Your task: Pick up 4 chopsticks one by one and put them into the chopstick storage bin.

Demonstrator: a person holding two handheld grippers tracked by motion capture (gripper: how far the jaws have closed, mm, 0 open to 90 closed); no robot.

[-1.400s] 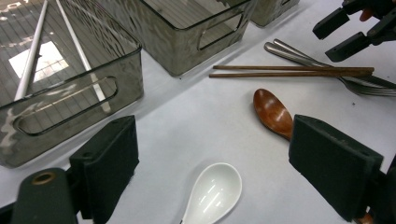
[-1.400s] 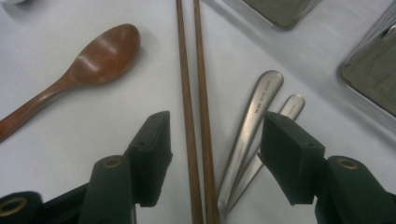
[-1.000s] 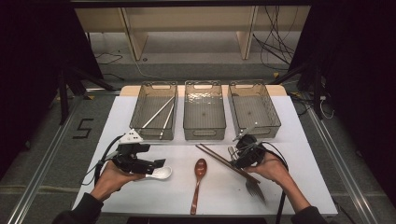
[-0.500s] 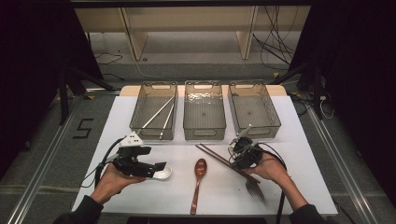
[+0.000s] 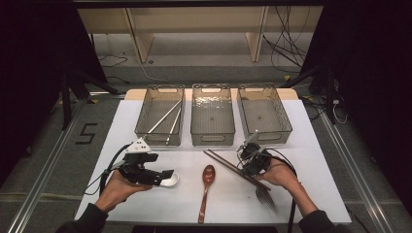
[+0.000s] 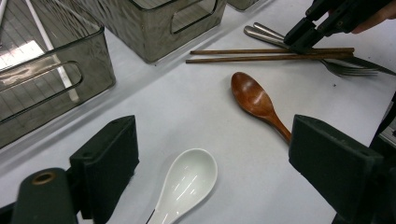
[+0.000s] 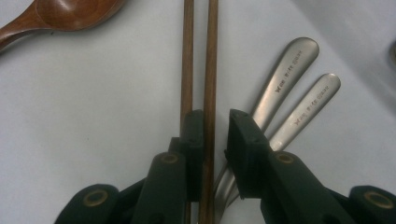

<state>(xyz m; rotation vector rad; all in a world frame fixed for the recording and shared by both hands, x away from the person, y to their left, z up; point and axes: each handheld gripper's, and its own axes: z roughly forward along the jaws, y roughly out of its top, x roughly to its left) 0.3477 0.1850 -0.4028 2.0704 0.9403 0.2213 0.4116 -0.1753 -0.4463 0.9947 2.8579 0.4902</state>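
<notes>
My left gripper point(image 6: 210, 186) holds its fingers wide over the white spoon point(image 6: 187, 184). Beyond the brown spoon point(image 6: 257, 102), my right gripper point(image 7: 215, 135) has been closing; one chopstick point(image 7: 210, 70) between its fingers, gap remaining.

brown chopsticks point(image 7: 209, 70) (a pair) lying parallel, flat.
</notes>
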